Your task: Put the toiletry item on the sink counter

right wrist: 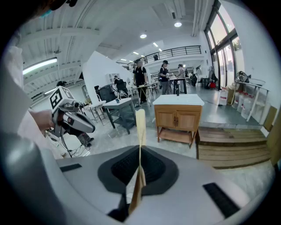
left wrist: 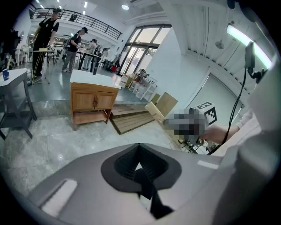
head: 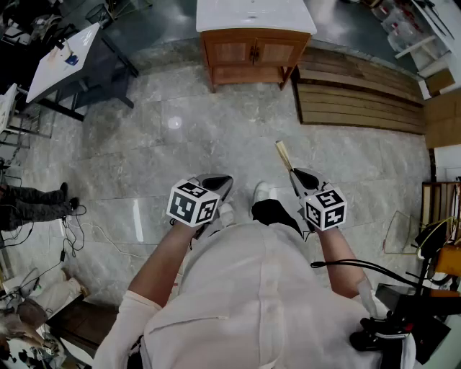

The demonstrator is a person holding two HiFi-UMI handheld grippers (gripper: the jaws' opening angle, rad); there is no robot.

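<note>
- The toiletry item (right wrist: 140, 127), a thin pale wooden strip, is being held upright on its edge by the right tongs (right wrist: 139, 166). They are being pressed together on its lower part, and most of its length is being left standing free above them.
- The left tongs (left wrist: 139, 170) are being held closed with nothing between them, so no support is being given to the strip from that side.
- The white tabletop (head: 256, 16) of the wooden sink cabinet is being seen well apart from the person, across open floor, and the item is not yet being brought near it.
- A slip is being risked: a piece this narrow, pinched low down, may be pivoted or dropped if the hold is being loosened on the way over.
- A snag is being risked at the wooden planks (head: 356, 94) lying just beside the cabinet, if the approach is being made from that side.
- A bad landing is being risked if the strip is being released while upright, since it may be tipped off the tabletop's edge.
</note>
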